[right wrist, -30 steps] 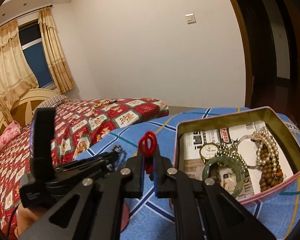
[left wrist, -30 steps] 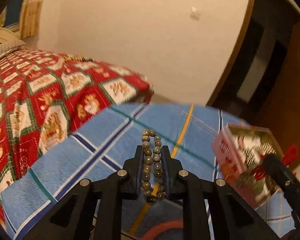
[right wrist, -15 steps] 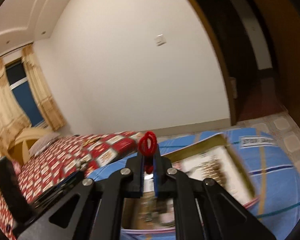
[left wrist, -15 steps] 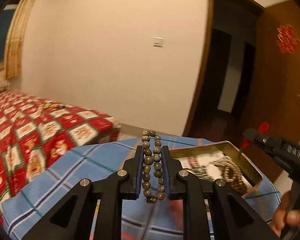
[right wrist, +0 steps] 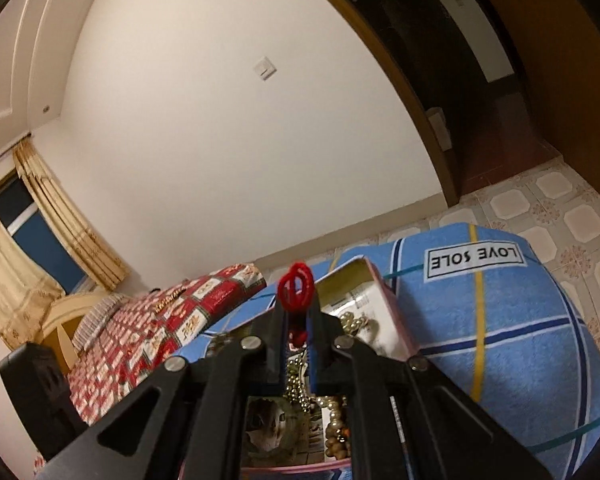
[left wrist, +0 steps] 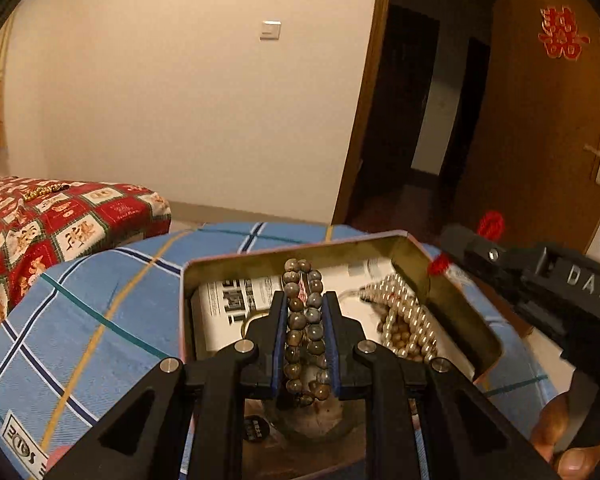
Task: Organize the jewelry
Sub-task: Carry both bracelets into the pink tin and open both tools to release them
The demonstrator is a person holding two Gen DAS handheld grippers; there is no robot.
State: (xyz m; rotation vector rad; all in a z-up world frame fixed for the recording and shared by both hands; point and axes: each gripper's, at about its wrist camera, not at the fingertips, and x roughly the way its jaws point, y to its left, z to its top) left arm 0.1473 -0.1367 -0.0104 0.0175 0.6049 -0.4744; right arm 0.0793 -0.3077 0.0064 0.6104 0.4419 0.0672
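— What is clamped by the left gripper [left wrist: 305,332]?
— A bracelet [left wrist: 304,322], held over the tin [left wrist: 456,312].
— And the right gripper [right wrist: 296,320]?
— A red cord [right wrist: 297,286] is pinched above the tin.

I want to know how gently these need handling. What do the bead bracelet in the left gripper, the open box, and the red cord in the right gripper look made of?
Bead bracelet: mottled grey-brown polished beads, likely stone or wood; the look leaves it open.
Box: thin metal, with a brassy reflective inner wall.
Red cord: soft braided string, matte and looped.
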